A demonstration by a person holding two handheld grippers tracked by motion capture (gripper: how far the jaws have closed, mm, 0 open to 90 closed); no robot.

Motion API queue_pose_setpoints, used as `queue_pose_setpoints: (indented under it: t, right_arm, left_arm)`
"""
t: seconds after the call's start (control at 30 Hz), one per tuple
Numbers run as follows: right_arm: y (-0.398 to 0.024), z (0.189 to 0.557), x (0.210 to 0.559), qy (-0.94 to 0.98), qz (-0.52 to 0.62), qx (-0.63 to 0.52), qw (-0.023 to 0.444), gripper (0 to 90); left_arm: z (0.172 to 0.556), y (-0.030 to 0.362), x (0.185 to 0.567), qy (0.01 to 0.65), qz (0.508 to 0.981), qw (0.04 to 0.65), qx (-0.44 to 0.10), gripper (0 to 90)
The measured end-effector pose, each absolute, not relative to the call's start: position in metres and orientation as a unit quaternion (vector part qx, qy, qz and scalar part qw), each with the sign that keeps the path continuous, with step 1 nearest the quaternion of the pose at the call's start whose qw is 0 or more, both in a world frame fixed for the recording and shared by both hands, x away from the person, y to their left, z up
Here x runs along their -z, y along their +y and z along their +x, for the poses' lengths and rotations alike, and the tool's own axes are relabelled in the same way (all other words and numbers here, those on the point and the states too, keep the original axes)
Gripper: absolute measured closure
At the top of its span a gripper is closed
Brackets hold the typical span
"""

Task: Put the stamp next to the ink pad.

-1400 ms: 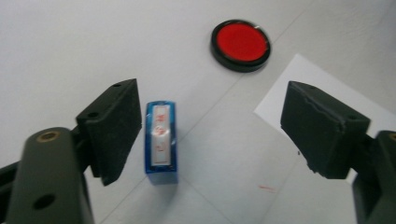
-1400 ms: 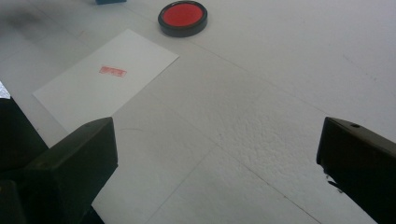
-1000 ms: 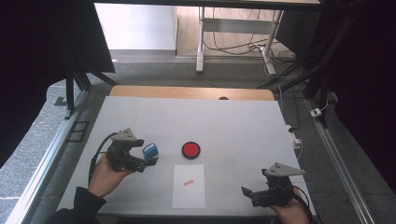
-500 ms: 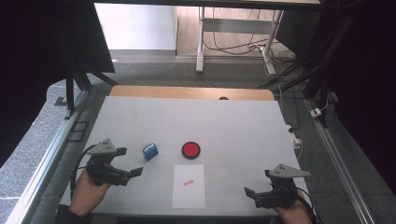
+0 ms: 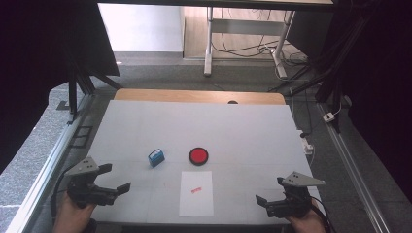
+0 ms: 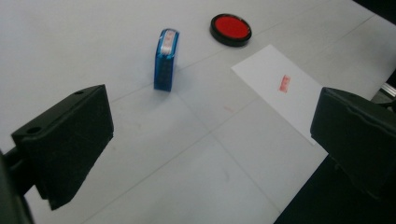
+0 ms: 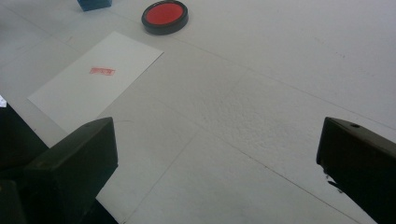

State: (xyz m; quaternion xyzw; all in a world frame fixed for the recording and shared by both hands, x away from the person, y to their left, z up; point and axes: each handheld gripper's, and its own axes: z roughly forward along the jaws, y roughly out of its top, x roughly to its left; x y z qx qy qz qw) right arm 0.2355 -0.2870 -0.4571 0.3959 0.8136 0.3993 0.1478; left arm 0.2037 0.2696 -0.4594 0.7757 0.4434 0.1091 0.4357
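A small blue stamp [image 5: 156,158] [image 6: 166,60] stands by itself on the white table [image 5: 204,126], left of a round red ink pad [image 5: 198,156] [image 6: 230,28] [image 7: 165,16]. Just in front of the pad lies a white paper sheet [image 5: 196,194] [image 6: 280,93] [image 7: 93,79] bearing a small red print. My left gripper [image 5: 119,177] [image 6: 210,140] is at the near left corner, well back from the stamp. Its jaws have just opened wide and nothing is between them. At the near right corner my right gripper [image 5: 268,190] [image 7: 217,154] is open and holds nothing.
The table's front edge runs just below both hands. A wooden strip [image 5: 194,96] borders the far side, and metal rails [image 5: 43,179] run along the left and right. Desk legs and cables [image 5: 243,43] lie on the floor beyond.
The left gripper was at the blue stamp a second ago. It has pulled back to the near left corner, leaving the stamp standing on the table. The right gripper has stayed put.
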Motion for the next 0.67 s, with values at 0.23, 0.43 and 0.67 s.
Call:
queue_pose_setpoints:
  t: [0.23, 0.43, 0.67]
  right_arm:
    - [-0.287, 0.234, 0.457, 0.813, 0.397, -0.400, 0.150, 0.0]
    - [-0.286, 0.234, 0.457, 0.814, 0.395, -0.398, 0.152, 0.0]
    - [-0.285, 0.235, 0.457, 0.817, 0.392, -0.394, 0.150, 0.0]
  left_arm:
    - [0.192, 0.279, 0.469, 0.460, 0.779, 0.410, -0.117, 0.0]
    - [0.186, 0.279, 0.477, 0.476, 0.789, 0.372, -0.112, 0.0]
    - [0.187, 0.278, 0.478, 0.478, 0.791, 0.364, -0.113, 0.0]
